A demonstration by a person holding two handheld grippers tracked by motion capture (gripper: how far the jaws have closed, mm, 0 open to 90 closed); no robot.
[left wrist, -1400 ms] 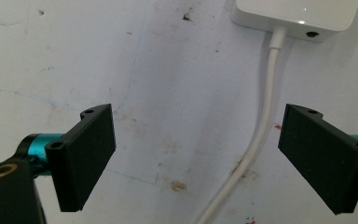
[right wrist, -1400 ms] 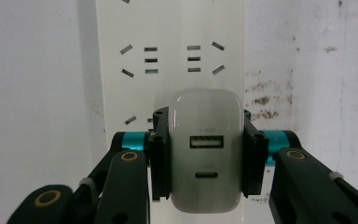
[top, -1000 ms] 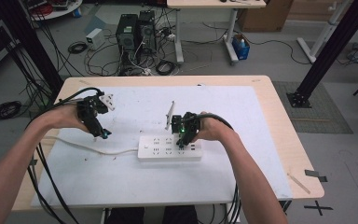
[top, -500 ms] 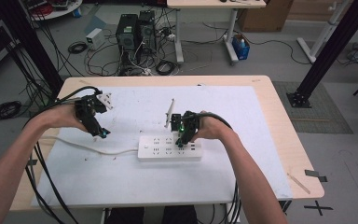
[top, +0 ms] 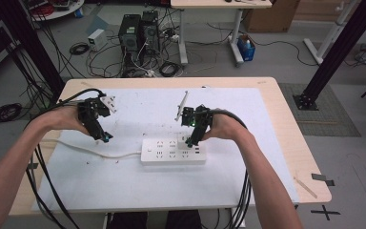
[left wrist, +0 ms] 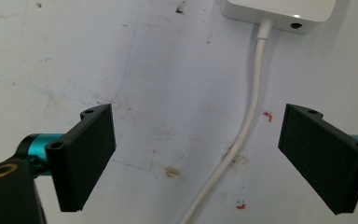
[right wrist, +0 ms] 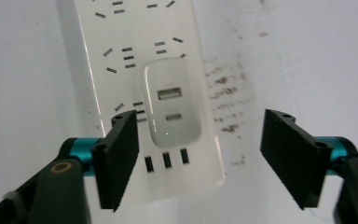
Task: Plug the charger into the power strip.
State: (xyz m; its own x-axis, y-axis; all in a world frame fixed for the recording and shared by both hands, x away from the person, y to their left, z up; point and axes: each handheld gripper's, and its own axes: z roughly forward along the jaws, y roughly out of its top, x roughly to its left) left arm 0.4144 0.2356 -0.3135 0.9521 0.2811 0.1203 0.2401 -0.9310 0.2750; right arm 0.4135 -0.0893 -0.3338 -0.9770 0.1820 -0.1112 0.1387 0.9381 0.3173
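A white power strip [top: 164, 151] lies on the white mat, and its white cable [top: 86, 150] runs off to the left. A small white charger [right wrist: 171, 103] with two ports and a lit green dot is plugged into the strip's [right wrist: 121, 37] end. My right gripper [right wrist: 199, 140] hovers just above the charger. Its jaws have just been opening and stand wide on either side without touching it. In the high view the right gripper [top: 190, 142] is over the strip's right end. My left gripper [left wrist: 196, 140] is open above the cable [left wrist: 251, 116], near the strip's left end [left wrist: 279, 11].
The white mat [top: 267, 143] covers most of the wooden table [top: 295, 143]. A thin white stick [top: 183, 105] lies behind the right gripper. A grey tape piece [top: 321, 177] and a small wooden stick [top: 305, 186] lie near the table's right front corner.
The right gripper has risen a little from the charger and its jaws have spread apart. The left gripper has stayed where it was.
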